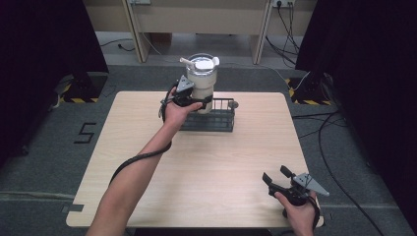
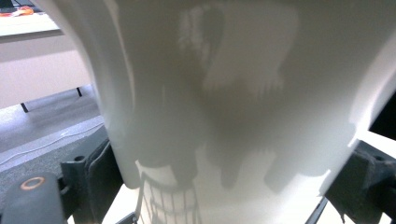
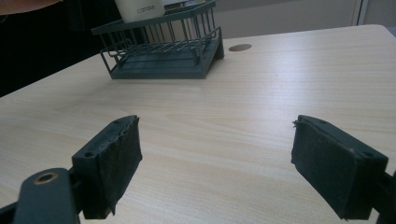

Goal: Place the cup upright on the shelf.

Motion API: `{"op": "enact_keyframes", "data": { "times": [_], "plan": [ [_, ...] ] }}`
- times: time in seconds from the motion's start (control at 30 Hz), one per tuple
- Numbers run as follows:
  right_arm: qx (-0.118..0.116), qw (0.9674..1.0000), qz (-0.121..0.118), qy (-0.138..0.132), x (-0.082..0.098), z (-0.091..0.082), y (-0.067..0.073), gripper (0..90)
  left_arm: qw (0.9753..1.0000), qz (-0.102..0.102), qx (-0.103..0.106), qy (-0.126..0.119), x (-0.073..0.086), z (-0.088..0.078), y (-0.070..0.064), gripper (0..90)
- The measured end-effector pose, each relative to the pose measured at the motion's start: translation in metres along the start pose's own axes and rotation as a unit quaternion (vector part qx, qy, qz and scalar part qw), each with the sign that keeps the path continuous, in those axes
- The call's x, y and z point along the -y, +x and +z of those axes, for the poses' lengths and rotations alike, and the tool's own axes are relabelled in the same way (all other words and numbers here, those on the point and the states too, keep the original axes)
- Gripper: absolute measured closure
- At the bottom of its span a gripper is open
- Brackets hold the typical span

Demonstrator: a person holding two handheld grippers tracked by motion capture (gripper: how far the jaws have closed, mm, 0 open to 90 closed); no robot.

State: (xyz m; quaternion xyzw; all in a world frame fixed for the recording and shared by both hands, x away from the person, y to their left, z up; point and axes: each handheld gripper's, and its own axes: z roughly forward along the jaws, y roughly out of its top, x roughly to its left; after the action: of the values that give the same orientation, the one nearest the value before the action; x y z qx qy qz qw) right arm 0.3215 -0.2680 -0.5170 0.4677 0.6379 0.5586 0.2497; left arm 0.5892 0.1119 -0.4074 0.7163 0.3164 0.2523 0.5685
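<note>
A tall cream tumbler point(image 1: 202, 81) with a white lid and straw is held upright over the dark wire basket point(image 1: 220, 121) at the table's far middle. My left gripper point(image 1: 194, 102) is shut on the tumbler's lower body; in the left gripper view the cream tumbler point(image 2: 243, 93) sits tight between both black pads point(image 2: 100, 175). The tumbler's base point(image 3: 140, 9) hangs just above the basket point(image 3: 163, 51) in the right gripper view. My right gripper point(image 1: 278, 178) rests near the table's front right corner, open, with nothing between its pads point(image 3: 119, 158).
The light wooden table point(image 1: 206, 167) has a round cable hole point(image 1: 234, 104) right of the basket. Beyond the far edge stand desk legs point(image 1: 135, 29) and cables on grey floor. Black curtains hang on both sides.
</note>
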Motion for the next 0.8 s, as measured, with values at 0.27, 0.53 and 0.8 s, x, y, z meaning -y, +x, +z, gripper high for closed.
{"op": "enact_keyframes", "data": {
  "times": [0.27, 0.53, 0.8],
  "plan": [
    [-0.001, 1.0, 0.001, 0.001, 0.0, 0.0, 0.0, 16.3, 1.0, -0.001, -0.001, 0.005, 0.004, 0.001, 0.001, 10.9],
    [-0.001, 1.0, 0.003, 0.001, 0.0, 0.0, 0.0, 16.3, 0.9997, -0.008, -0.007, 0.02, 0.016, 0.007, 0.002, 10.8],
    [-0.002, 1.0, 0.004, 0.001, 0.0, 0.0, 0.0, 16.3, 0.9993, -0.017, -0.01, 0.03, 0.029, 0.012, 0.004, 10.8]
  ]
}}
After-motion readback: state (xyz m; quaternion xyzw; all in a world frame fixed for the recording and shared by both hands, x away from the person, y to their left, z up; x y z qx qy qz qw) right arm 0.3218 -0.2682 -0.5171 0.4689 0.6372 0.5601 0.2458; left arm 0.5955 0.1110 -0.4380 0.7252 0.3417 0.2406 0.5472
